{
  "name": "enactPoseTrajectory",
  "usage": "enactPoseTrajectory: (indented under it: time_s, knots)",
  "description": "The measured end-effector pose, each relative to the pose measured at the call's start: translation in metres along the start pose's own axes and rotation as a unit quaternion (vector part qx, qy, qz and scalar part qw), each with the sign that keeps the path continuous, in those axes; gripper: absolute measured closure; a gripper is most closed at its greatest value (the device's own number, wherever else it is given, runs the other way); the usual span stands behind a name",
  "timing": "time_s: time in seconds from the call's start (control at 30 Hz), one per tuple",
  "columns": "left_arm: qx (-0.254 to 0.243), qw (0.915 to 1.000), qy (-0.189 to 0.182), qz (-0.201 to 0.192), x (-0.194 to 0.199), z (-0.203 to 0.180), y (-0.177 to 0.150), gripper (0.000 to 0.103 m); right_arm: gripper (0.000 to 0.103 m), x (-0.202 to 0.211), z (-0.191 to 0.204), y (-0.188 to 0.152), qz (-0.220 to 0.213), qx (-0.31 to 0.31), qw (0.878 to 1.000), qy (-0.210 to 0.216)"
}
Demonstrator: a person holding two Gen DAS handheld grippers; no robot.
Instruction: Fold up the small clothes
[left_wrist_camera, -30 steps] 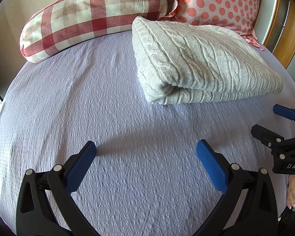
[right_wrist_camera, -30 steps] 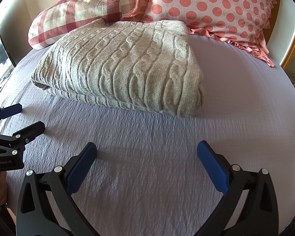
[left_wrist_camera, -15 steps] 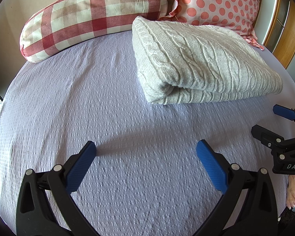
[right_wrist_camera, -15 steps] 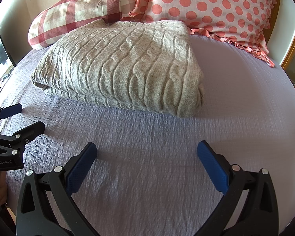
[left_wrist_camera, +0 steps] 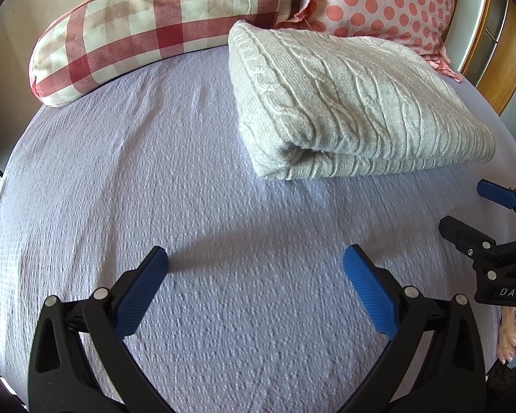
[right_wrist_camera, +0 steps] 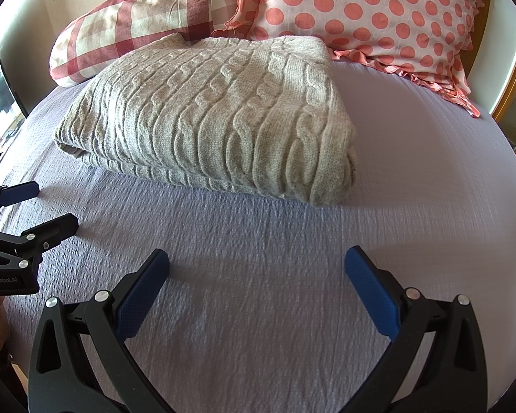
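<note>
A grey cable-knit sweater point(left_wrist_camera: 347, 103) lies folded into a thick rectangle on the lilac bedsheet point(left_wrist_camera: 154, 172). It also shows in the right wrist view point(right_wrist_camera: 216, 117). My left gripper point(left_wrist_camera: 256, 261) is open and empty, hovering over bare sheet in front of and to the left of the sweater. My right gripper point(right_wrist_camera: 258, 261) is open and empty over the sheet, in front of the sweater's right part. Each gripper shows at the edge of the other's view, the right one point(left_wrist_camera: 478, 213) and the left one point(right_wrist_camera: 38, 206), both open.
A red-checked pillow point(left_wrist_camera: 148, 24) and a pink polka-dot pillow point(left_wrist_camera: 378, 0) lie at the head of the bed behind the sweater. A wooden frame point(left_wrist_camera: 492, 55) stands at the right. The bed's left edge drops off near a window point(right_wrist_camera: 0, 103).
</note>
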State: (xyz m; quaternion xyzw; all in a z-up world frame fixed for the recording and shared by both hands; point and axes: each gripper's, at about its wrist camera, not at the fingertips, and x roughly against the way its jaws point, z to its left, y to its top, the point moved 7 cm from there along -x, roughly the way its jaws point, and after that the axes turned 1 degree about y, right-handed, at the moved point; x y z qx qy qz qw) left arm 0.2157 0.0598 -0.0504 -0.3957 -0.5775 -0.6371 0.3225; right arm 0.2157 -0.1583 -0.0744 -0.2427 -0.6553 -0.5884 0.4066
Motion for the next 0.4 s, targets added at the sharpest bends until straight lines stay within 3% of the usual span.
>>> enactPoseTrajectory:
  time_s: [0.4]
  knots:
    - [0.000,1.0000,0.001,-0.002,-0.0005,0.0000,0.0005,0.002,0.001,-0.0003,-0.0001,0.0000,0.000,-0.001,1.000,0.000]
